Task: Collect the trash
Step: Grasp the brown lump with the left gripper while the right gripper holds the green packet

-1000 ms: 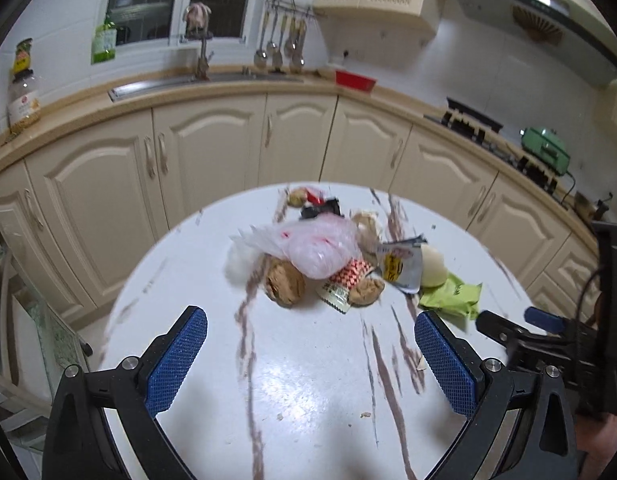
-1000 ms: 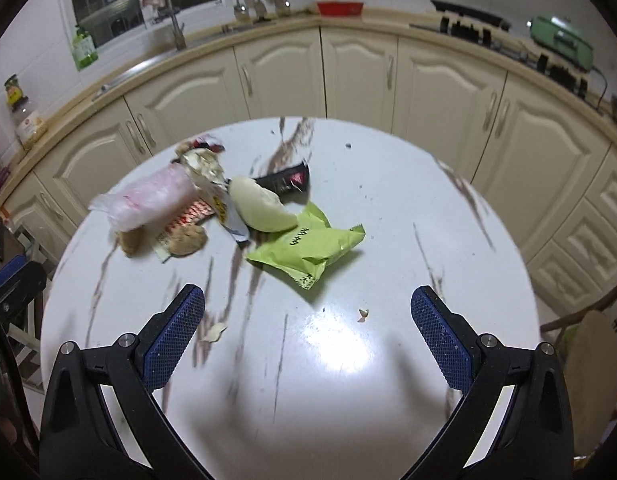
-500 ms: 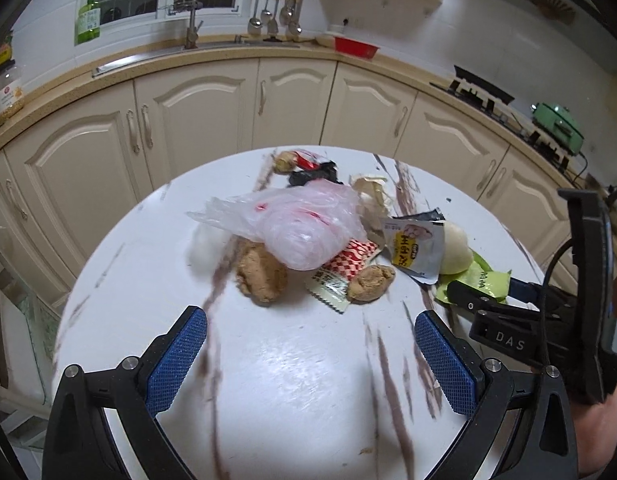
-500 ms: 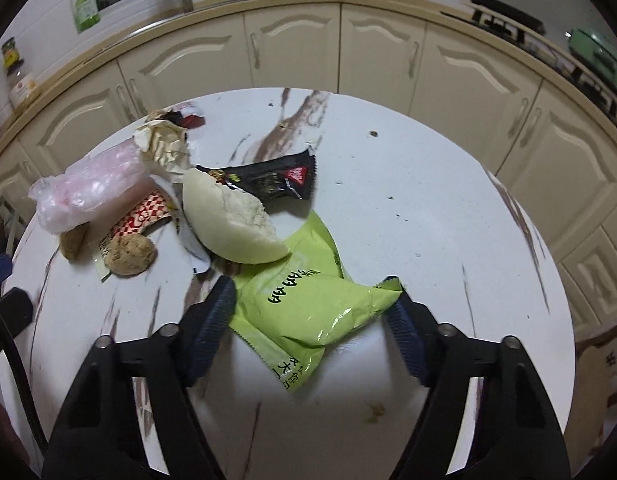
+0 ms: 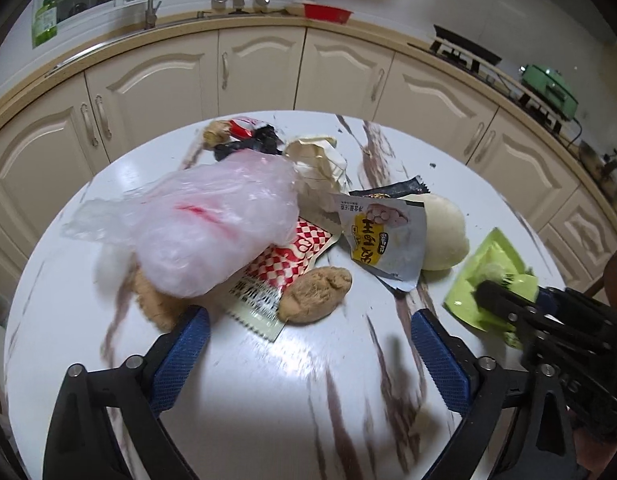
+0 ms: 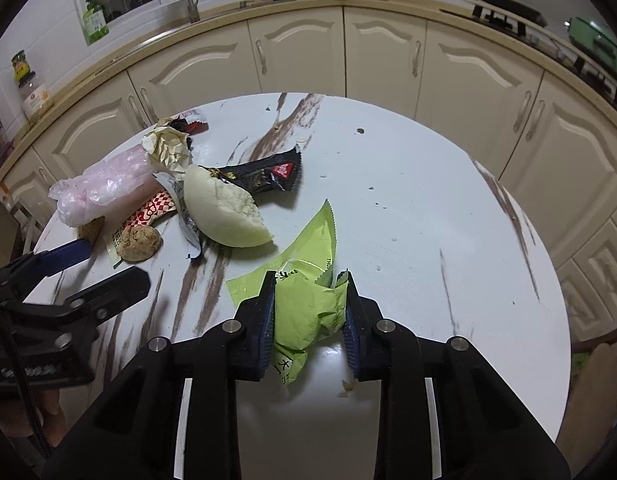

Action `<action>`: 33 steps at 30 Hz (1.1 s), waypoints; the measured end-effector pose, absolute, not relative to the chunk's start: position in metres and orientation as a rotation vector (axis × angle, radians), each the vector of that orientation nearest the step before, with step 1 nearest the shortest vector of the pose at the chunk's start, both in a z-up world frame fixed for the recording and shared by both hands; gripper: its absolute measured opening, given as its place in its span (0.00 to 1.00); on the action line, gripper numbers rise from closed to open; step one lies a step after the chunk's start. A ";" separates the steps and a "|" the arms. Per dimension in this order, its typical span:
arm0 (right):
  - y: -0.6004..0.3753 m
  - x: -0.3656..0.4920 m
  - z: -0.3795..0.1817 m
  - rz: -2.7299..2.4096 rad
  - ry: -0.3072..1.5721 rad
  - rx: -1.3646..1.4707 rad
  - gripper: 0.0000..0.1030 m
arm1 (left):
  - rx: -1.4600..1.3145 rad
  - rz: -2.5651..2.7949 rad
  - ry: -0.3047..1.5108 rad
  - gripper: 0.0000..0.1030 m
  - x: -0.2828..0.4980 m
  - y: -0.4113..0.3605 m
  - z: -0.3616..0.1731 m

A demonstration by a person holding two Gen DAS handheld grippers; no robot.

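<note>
Right gripper (image 6: 309, 312) has just been closing and its pads now pinch the green wrapper (image 6: 308, 300), crumpling it; lift straight up w/o dragging it into the bun (image 6: 224, 216) just beyond. Wrapper: thin, lime green, printed, one corner sticking up, lying on the table (image 6: 428, 220) nearest the camera. Left gripper (image 5: 308, 348) has jaws wide, just starting to close, nothing between, short of the brown lump (image 5: 314, 294) left of the bun.

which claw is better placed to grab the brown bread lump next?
Left, probably. The left claw stands open right in front of the brown bread lump; the right claw is shut on the green wrapper.
</note>
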State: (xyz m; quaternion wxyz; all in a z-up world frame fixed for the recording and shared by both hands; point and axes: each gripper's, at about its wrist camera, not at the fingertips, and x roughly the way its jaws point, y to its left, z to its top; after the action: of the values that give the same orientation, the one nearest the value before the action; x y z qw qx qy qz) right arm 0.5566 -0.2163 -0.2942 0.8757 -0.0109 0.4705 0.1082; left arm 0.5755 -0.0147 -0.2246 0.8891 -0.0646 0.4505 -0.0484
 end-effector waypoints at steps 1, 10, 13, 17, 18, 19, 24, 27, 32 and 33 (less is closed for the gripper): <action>-0.219 0.556 -0.294 0.225 0.982 -0.017 0.26 | -0.124 -0.096 0.936 0.90 0.581 -0.017 -0.227; -0.229 0.552 -0.294 0.232 0.988 0.033 0.25 | -0.092 -0.123 0.905 0.44 0.594 -0.023 -0.235; -0.232 0.548 -0.293 0.233 0.987 0.049 0.25 | -0.098 -0.138 0.900 0.37 0.580 -0.018 -0.238; -0.235 0.543 -0.293 0.229 0.984 0.058 0.25 | -0.098 -0.119 0.900 0.41 0.570 -0.014 -0.235; -0.236 0.542 -0.292 0.228 0.982 0.058 0.25 | -0.100 -0.112 0.903 0.52 0.570 -0.014 -0.235; -0.237 0.541 -0.291 0.227 0.981 0.060 0.25 | -0.102 -0.114 0.900 0.57 0.569 -0.014 -0.234; -0.241 0.540 -0.289 0.216 0.977 0.066 0.25 | -0.091 -0.105 0.876 0.70 0.576 -0.015 -0.230; -0.241 0.541 -0.289 0.217 0.976 0.072 0.25 | -0.049 -0.089 0.886 0.55 0.582 -0.019 -0.239; -0.243 0.541 -0.288 0.216 0.974 0.077 0.24 | -0.046 -0.129 0.866 0.28 0.574 -0.019 -0.235; -0.243 0.541 -0.288 0.215 0.974 0.079 0.24 | -0.053 -0.140 0.879 0.23 0.574 -0.019 -0.237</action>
State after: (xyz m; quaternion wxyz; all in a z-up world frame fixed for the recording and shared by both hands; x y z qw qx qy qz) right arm 0.5413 -0.2431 -0.2883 0.8775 0.0378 0.4667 0.1033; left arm 0.5740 -0.0191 -0.2371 0.9022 -0.0254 0.4252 -0.0676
